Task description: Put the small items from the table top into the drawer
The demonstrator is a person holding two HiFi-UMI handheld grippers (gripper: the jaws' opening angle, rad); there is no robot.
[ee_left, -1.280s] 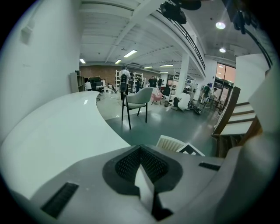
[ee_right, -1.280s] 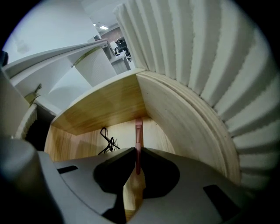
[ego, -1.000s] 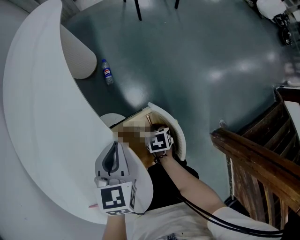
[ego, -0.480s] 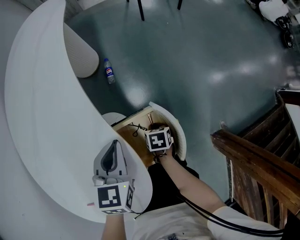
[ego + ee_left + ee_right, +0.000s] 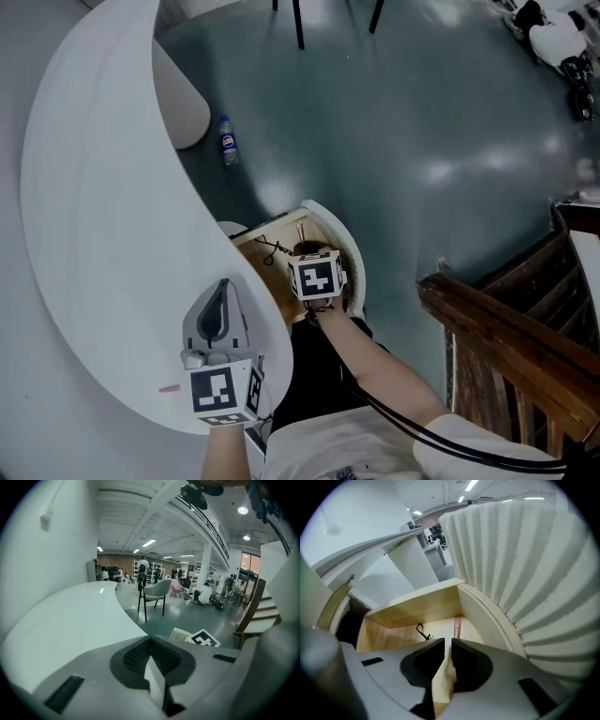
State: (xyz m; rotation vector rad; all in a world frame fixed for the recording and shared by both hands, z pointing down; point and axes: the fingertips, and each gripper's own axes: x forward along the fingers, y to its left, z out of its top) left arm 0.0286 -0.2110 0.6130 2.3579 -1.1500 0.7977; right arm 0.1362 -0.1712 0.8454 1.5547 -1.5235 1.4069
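Dark glossy floor fills the upper right, and a white curved table fills the left. At centre the wooden drawer is open. The right gripper hangs over it, its jaws a narrow slit apart and empty. The left gripper, lower left over the table, is closed at its tips. A black cord and a pink stick lie in the drawer, and a small pink item lies on the table.

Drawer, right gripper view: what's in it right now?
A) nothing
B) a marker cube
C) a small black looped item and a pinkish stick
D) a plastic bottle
C: the open drawer has a small black looped item and a pinkish stick lying on its wooden bottom. The bottle lies out on the room's floor in the head view.
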